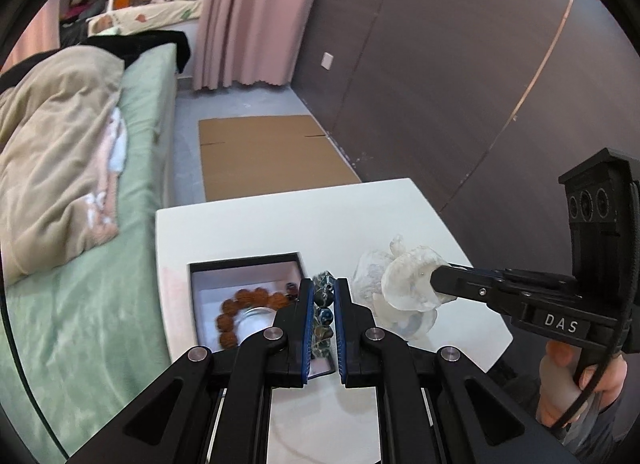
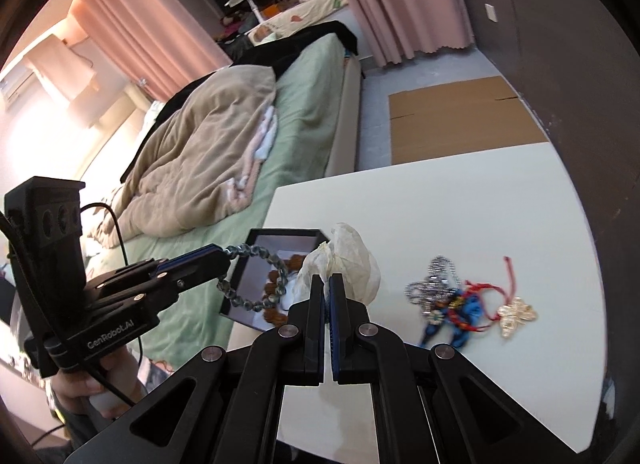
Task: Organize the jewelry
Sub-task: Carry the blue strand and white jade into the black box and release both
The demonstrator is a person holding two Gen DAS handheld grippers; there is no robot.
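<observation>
My left gripper is shut on a dark blue-green bead bracelet, held over the right edge of an open black jewelry box. The bracelet hangs as a loop from that gripper in the right wrist view. A brown bead bracelet lies in the box. My right gripper is shut on a crumpled clear plastic bag, held just right of the box; the bag also shows in the left wrist view. A silver chain, a blue and red figure charm and a gold butterfly piece lie on the white table.
A bed with a green sheet and beige blanket runs along the table's left side. Flat cardboard lies on the floor beyond the table. A dark wall stands to the right.
</observation>
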